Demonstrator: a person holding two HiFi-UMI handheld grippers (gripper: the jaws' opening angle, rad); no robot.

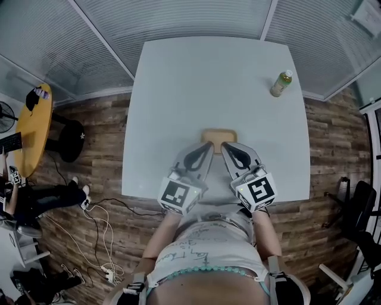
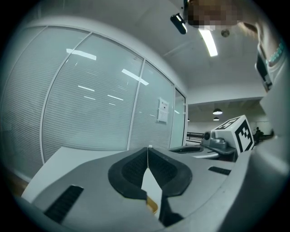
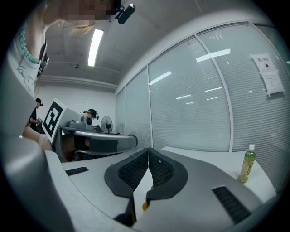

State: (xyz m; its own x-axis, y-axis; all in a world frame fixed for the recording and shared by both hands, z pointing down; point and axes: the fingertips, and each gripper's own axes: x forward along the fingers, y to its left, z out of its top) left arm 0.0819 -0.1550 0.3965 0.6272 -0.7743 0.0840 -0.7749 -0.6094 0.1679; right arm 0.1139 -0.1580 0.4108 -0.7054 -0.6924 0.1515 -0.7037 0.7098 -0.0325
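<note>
Standing on a wood-plank floor [image 1: 101, 137], a pale square table [image 1: 196, 83] backs onto glass walls [image 1: 178, 18] with closed blinds. A round yellow table [image 1: 33, 128], a black stool [image 1: 70, 141] and loose cables [image 1: 98, 229] lie to its left.

On the table, a green bottle [image 1: 281, 83] stands upright at the far right, well apart from everything else. A flat tan board [image 1: 218, 134] lies toward the near edge. The left gripper [image 1: 208, 145] and the right gripper [image 1: 225, 145] lie side by side, with their tips at the board's near edge. Whether they touch it cannot be told. Each gripper has its jaws pressed together, with nothing between them.

Only the head view shows the board whole. Each gripper view catches just an orange-tan sliver of it [image 2: 152, 206] below the closed jaws.

The right gripper view takes in the bottle at its right, paper notices [image 3: 269, 74] on the glass and a standing fan [image 3: 106, 123] at the far left. The left gripper view has none of these. It shows instead the right gripper's marker cube [image 2: 235, 132] and a ceiling light strip [image 2: 209, 41].
</note>
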